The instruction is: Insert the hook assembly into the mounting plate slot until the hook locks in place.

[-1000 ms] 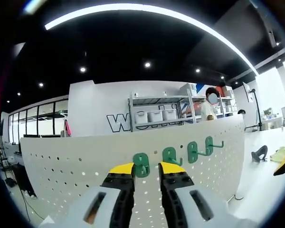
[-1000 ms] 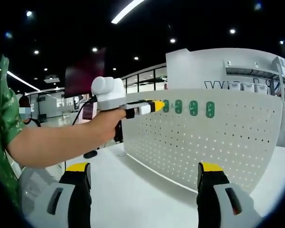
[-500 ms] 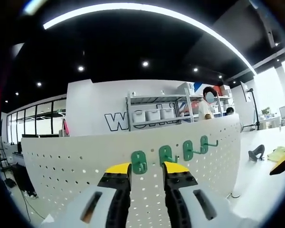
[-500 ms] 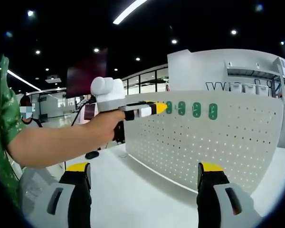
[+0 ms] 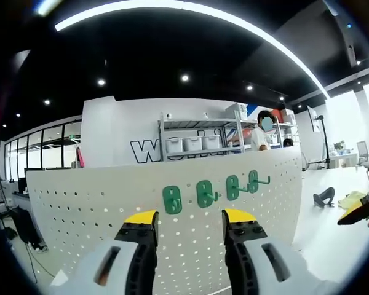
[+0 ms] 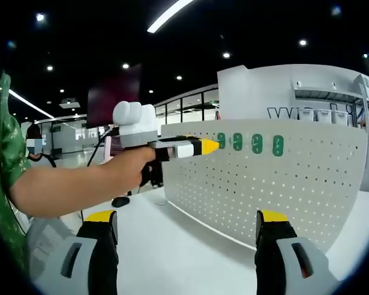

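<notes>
Four green plastic hooks (image 5: 172,200) already sit on the white perforated mounting plate (image 6: 283,184) (seemingly done), both grippers' jaws apart and empty: left gripper (image 5: 189,222), right gripper (image 6: 187,225).

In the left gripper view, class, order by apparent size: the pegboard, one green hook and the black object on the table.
1. pegboard
2. green hook and black object: similar, and the object lies farther off, so unranked.

Both grippers have black jaws with yellow tips on grey-white bodies: left gripper (image 5: 188,222), right gripper (image 6: 187,222). The person's sleeve (image 6: 3,153) is green, patterned.
</notes>
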### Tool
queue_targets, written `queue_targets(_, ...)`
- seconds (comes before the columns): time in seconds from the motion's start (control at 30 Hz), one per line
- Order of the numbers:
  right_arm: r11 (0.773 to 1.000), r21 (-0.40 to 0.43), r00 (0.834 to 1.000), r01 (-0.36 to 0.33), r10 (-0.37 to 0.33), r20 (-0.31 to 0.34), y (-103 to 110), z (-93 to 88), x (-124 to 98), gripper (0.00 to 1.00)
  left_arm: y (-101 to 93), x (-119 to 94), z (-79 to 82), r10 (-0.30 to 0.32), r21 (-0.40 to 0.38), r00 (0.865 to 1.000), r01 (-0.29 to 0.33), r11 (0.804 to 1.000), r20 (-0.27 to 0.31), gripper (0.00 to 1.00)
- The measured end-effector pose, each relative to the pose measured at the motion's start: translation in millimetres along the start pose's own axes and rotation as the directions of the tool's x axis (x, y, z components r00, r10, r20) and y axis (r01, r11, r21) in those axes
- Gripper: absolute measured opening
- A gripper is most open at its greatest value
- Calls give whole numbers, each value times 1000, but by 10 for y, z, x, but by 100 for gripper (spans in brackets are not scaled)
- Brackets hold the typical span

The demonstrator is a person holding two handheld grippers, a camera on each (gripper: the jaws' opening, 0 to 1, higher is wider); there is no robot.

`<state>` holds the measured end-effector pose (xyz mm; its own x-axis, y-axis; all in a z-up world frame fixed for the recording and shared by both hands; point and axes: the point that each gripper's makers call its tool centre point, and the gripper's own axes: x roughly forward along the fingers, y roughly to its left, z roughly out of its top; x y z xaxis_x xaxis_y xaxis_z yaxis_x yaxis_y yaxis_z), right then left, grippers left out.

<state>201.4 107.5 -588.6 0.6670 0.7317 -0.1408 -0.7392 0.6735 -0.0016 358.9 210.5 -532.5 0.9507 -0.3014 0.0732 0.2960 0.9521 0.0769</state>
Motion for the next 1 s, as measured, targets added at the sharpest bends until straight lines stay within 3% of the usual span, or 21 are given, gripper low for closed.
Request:
queue_targets(0.5,1000,4,1000,2,-2,6,57,-9,-38,96,-200,-181,-361,-59,-61,992,52,997,-116,71)
queue_targets(0.77,1000,4,1000,7,-7,11,128,12,-69,96,-251,-298,-432,-89,-71,986,79,994,-143,83)
queue_targets(1.0,1000,3,1000,11,-11,15,246,32,-98,96,-256,-520,-433,-104,-61,982,95,994,-157,85)
